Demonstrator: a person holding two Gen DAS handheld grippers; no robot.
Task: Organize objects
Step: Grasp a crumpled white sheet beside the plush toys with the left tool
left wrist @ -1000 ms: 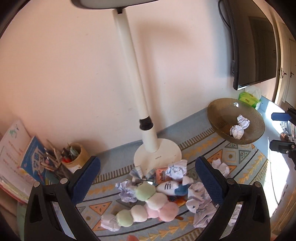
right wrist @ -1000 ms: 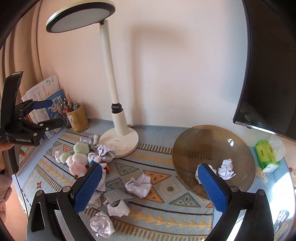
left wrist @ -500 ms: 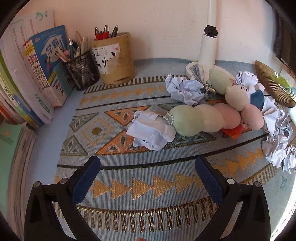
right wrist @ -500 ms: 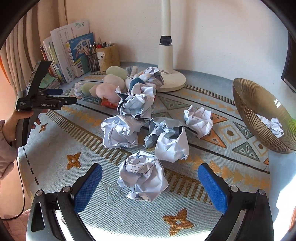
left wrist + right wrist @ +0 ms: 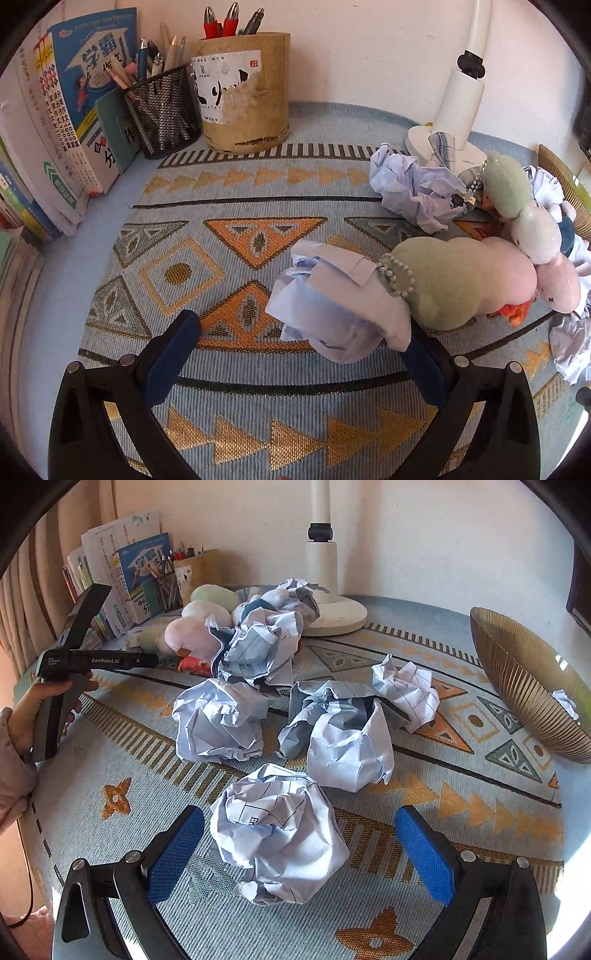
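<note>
Several crumpled paper balls lie on the patterned mat. In the left wrist view one paper ball (image 5: 332, 310) rests against a green and pink plush toy (image 5: 454, 280). My left gripper (image 5: 299, 362) is open around it, the ball close to the right finger. In the right wrist view my right gripper (image 5: 301, 851) is open, with the nearest paper ball (image 5: 280, 834) sitting between its blue pads (image 5: 177, 849). More paper balls (image 5: 343, 734) lie beyond it. The brown bowl (image 5: 528, 686) at the right holds a paper ball (image 5: 565, 701). A hand holds the left gripper (image 5: 147, 660) low over the mat.
A bamboo pen cup (image 5: 243, 92), a mesh pen cup (image 5: 162, 107) and upright books (image 5: 55, 110) stand along the back left wall. The white lamp base (image 5: 332, 613) stands behind the plush toys (image 5: 195, 635). A dark monitor edge shows at the far right.
Both grippers have come down from high above the mat. The left has closed in on the ball beside the plush toy, the right on the nearest ball; both stay open.
</note>
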